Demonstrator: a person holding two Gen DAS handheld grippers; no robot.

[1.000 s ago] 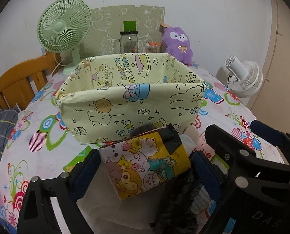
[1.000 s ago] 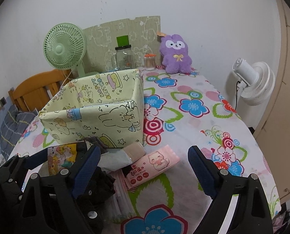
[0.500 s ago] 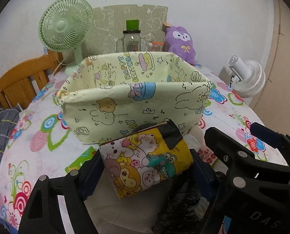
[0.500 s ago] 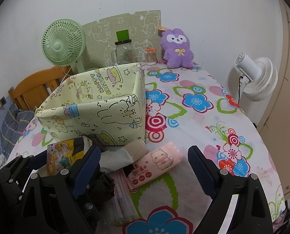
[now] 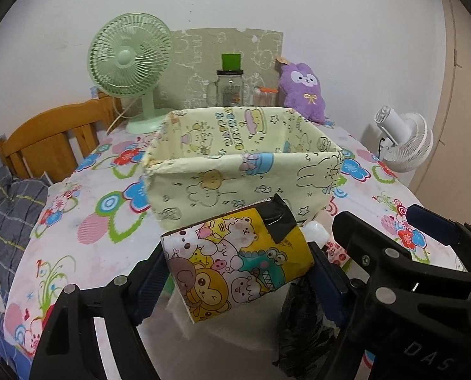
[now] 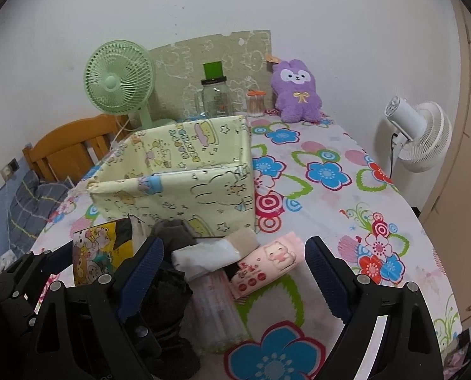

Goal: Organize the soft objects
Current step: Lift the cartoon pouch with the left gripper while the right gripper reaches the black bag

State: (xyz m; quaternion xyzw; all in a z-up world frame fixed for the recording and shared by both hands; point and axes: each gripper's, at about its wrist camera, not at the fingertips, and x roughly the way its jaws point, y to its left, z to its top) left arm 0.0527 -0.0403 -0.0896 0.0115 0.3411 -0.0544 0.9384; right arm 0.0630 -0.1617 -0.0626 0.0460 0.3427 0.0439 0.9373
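My left gripper (image 5: 238, 266) is shut on a yellow cartoon-print tissue pack (image 5: 238, 262) and holds it above the table, just in front of the pale yellow fabric box (image 5: 241, 177). The box looks empty. The pack also shows in the right wrist view (image 6: 99, 253). My right gripper (image 6: 232, 272) is open over a pile: a pink tissue pack (image 6: 267, 262), a white tissue pack (image 6: 206, 253), a clear plastic pack (image 6: 216, 310) and dark cloth (image 6: 168, 288).
A green fan (image 5: 130, 66), a glass jar (image 5: 229, 88) and a purple plush (image 5: 302, 91) stand behind the box. A white fan (image 6: 419, 136) is off the table's right edge. A wooden chair (image 5: 51, 139) is at the left.
My left gripper has lifted the cartoon tissue pack higher and closer to the box. The right gripper stays open over the pile.
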